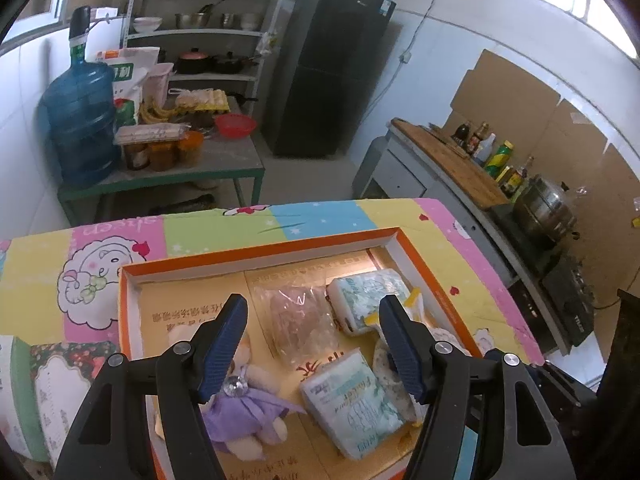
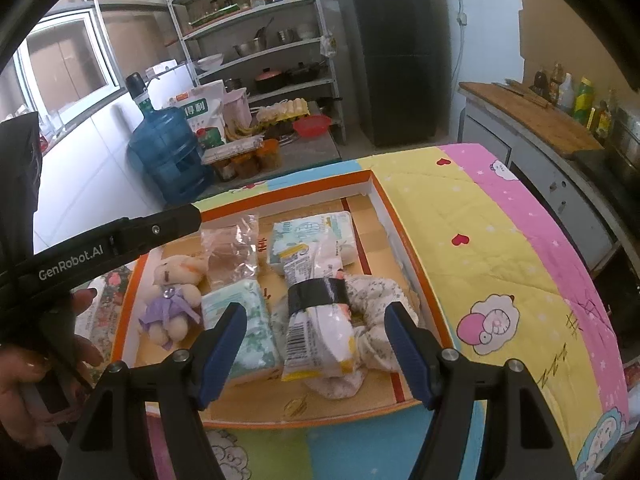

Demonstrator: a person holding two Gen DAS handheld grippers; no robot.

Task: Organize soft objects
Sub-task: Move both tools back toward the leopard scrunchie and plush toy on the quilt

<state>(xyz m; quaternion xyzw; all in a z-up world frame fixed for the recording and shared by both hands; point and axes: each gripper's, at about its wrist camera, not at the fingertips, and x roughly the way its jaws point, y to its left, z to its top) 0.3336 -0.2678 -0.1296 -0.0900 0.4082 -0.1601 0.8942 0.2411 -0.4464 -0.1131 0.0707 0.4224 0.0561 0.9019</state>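
An orange-rimmed shallow box (image 1: 256,254) (image 2: 416,268) lies on a patchwork quilt. Inside it are a plush doll in a purple dress (image 1: 244,412) (image 2: 170,300), a clear plastic bag (image 1: 298,320) (image 2: 232,248), two tissue packs (image 1: 352,404) (image 1: 368,298) (image 2: 248,328) (image 2: 312,236), a taped white roll with a barcode (image 2: 320,320) and a crumpled floral cloth (image 2: 376,312). My left gripper (image 1: 314,312) hangs open above the box, nothing between its fingers. My right gripper (image 2: 316,320) is open above the roll, apart from it. The left tool's arm (image 2: 100,248) crosses the right wrist view.
The quilt (image 2: 500,260) covers the table around the box. A person's hand (image 2: 36,364) holds the left tool. Beyond stand a water jug (image 1: 80,128), a low table with food, shelves, a black fridge (image 1: 328,68) and a counter with bottles (image 1: 460,164).
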